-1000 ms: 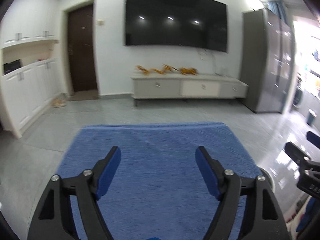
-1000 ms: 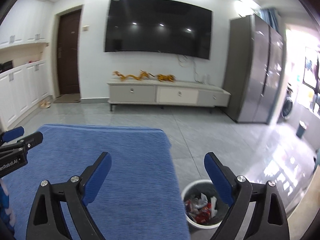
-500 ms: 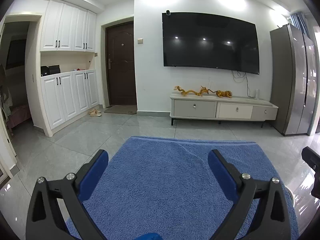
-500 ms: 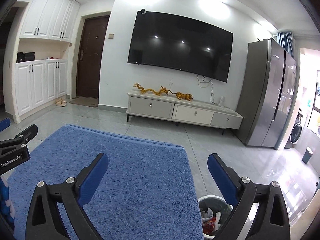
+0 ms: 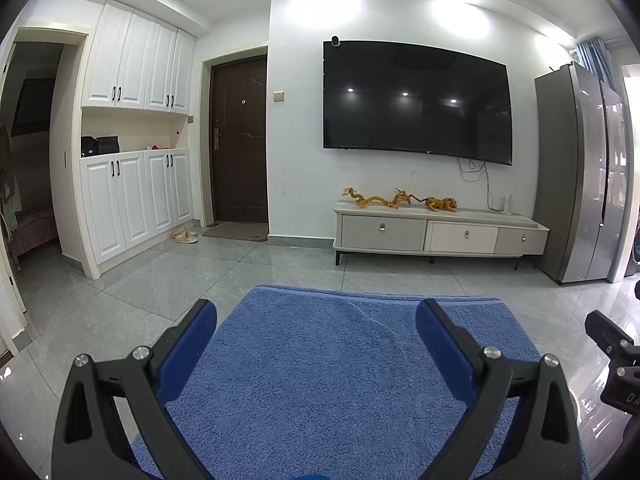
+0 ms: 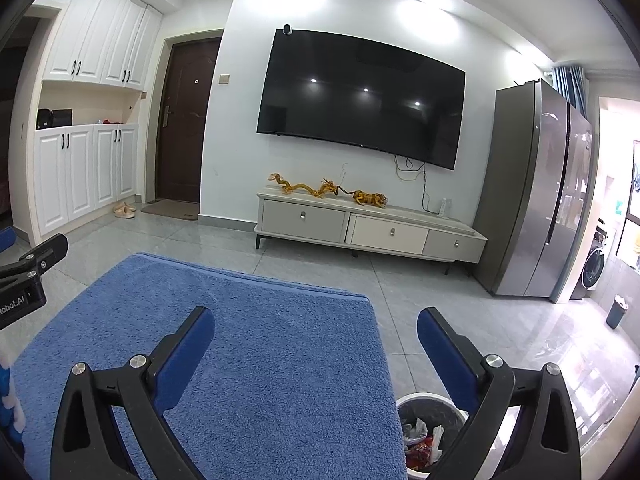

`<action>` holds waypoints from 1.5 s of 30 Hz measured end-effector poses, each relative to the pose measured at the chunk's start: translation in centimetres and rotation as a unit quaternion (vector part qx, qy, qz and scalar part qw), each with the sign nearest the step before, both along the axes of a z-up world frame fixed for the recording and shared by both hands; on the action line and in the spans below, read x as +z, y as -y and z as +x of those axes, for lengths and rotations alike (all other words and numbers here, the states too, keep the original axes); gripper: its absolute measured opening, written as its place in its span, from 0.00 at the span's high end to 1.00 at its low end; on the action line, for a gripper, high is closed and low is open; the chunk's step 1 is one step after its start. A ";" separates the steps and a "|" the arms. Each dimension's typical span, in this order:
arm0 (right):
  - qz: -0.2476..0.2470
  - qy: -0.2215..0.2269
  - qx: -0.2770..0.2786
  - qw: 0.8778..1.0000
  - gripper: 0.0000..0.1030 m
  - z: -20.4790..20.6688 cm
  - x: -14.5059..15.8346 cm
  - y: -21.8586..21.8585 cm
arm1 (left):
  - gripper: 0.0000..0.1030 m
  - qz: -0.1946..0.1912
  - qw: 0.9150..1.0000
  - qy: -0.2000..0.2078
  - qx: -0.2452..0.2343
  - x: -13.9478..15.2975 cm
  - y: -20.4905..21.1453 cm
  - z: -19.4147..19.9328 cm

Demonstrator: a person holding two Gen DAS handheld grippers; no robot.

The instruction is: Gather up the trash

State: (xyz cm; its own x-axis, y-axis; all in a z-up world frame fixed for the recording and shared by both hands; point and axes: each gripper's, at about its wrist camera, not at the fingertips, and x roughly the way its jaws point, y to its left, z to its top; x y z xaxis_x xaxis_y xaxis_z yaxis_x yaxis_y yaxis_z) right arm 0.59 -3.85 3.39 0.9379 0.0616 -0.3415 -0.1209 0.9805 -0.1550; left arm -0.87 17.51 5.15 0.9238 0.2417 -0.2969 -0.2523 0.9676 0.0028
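Trash point(image 6: 420, 438) (inside white bin point(image 6: 430, 400)) lies below the wide-open right gripper point(image 6: 316, 330)

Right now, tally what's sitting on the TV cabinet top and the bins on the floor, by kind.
Golden dragon figurines: 2
Golden tiger figurine: 1
White power strip: 1
White round trash bin with wrappers inside: 1
Dark grey bin by the washing machine: 1
Total: 6
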 end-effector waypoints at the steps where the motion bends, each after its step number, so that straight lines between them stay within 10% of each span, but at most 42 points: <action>1: 0.001 0.000 -0.001 1.000 0.01 -0.2 0.0 0.0 | 0.02 0.000 1.000 -0.002 -0.002 0.0 0.1 0.1; 45: 0.035 -0.013 -0.073 0.997 0.00 -0.7 -1.0 5.4 | 0.02 -0.001 0.994 -0.051 -0.093 -2.2 4.8 2.9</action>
State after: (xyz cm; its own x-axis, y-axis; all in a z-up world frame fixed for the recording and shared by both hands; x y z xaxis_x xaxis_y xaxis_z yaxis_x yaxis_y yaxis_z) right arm -0.15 -9.21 2.41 0.9299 -0.0502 -0.3645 0.0204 0.9962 -0.0852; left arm 2.02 12.69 2.92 0.9177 0.0678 -0.3914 -0.0667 0.9976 0.0164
